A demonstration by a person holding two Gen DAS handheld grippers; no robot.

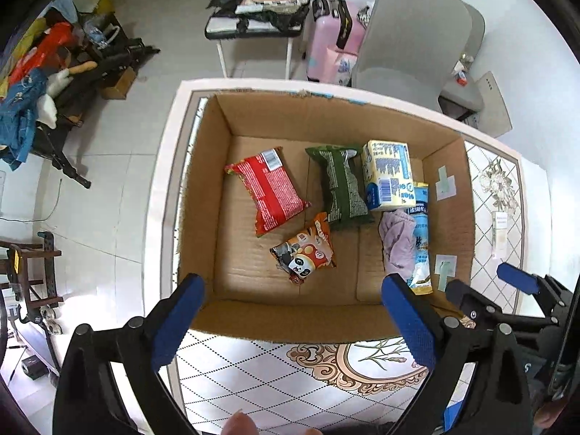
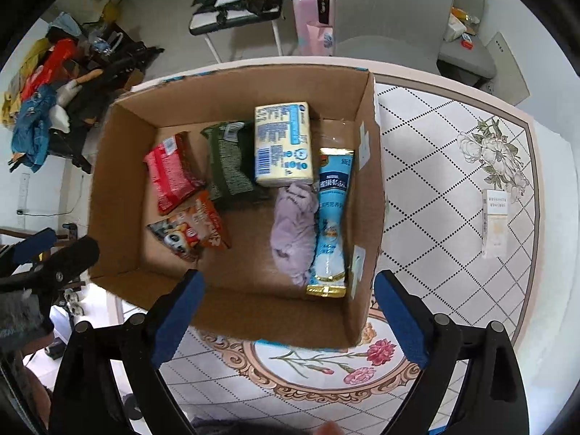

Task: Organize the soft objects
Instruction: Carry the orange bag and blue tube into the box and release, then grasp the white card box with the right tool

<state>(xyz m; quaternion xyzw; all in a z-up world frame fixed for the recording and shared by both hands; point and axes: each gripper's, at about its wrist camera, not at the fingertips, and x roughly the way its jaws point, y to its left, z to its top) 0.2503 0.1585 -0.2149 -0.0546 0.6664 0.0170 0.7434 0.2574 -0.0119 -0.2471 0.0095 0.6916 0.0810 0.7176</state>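
Note:
An open cardboard box stands on the patterned table. Inside lie a red snack bag, a green bag, an orange panda bag, a yellow-and-blue tissue pack, a lilac cloth and a blue-and-gold pouch. My left gripper is open and empty above the box's near wall. My right gripper is open and empty above the box's near right corner; it also shows in the left wrist view.
A small white-and-yellow box lies on the table right of the carton. Grey chairs stand beyond the table, with a pink suitcase and a cluttered stool. Clothes pile up at the far left.

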